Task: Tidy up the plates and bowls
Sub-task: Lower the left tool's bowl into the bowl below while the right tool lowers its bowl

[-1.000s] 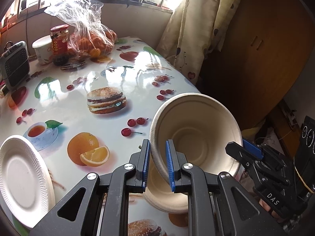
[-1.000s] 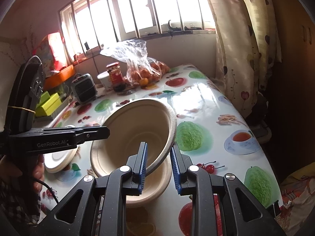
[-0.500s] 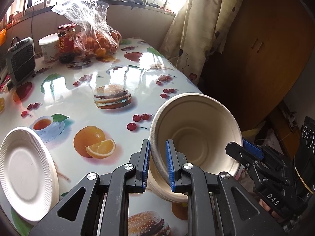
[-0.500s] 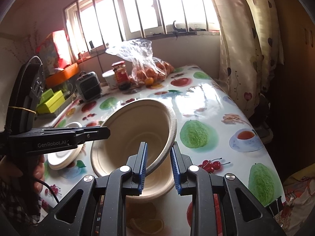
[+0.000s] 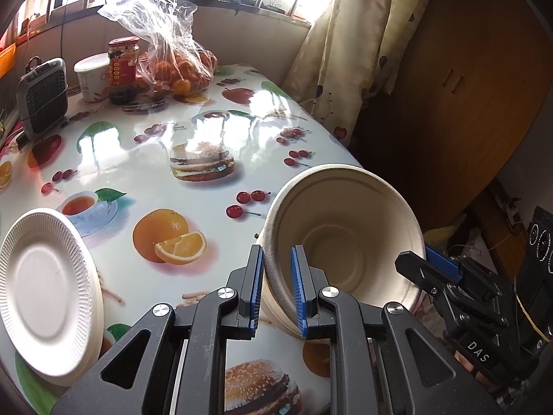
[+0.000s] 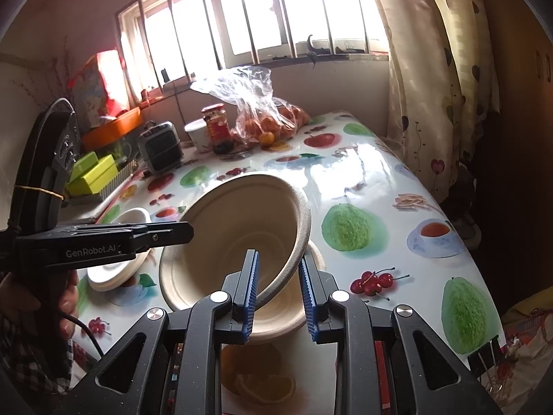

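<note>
Tilted bowl (image 6: pixel 238 242) between both grippers' jaws

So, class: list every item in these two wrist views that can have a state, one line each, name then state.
Upper bowl: tilted, rim gripped on two sides, above the lower bowl.
Lower bowl: upright on the table.
Left gripper: shut on the upper bowl's rim.
Right gripper: shut on the upper bowl's rim.
Paper plates: stacked, facing up.
Plastic bag: holding oranges, top loose.
Red jar: lid on.

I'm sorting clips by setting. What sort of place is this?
Most likely a home dining corner: a table under a fruit-print oilcloth, a barred window with a patterned curtain, and a bag of oranges.
</note>
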A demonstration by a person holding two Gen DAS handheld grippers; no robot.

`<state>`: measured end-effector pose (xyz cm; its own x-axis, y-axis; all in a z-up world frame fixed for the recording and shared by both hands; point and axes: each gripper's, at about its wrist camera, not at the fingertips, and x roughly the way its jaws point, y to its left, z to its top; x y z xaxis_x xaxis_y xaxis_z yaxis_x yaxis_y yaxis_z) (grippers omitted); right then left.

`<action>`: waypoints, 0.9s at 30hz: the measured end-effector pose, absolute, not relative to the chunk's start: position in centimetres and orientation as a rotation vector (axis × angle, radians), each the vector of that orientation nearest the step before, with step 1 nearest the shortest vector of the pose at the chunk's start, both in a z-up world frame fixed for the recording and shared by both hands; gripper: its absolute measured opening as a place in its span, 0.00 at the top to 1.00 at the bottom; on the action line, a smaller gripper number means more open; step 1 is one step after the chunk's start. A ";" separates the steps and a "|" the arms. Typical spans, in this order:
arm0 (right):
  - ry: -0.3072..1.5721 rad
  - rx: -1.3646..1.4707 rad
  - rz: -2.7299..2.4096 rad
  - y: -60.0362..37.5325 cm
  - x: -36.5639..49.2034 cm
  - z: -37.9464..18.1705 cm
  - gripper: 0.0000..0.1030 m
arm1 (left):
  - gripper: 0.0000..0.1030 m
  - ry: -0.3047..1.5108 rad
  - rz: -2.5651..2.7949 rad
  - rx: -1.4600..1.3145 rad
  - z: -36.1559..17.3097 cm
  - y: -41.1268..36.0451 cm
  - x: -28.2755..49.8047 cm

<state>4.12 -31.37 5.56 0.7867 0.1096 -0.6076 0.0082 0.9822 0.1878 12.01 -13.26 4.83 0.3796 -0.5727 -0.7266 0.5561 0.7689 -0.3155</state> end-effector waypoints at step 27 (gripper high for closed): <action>0.694 0.207 0.044 -31.7 4.0 4.0 0.78 | 0.83 0.974 -0.716 -0.019 3.2 -14.0 12.1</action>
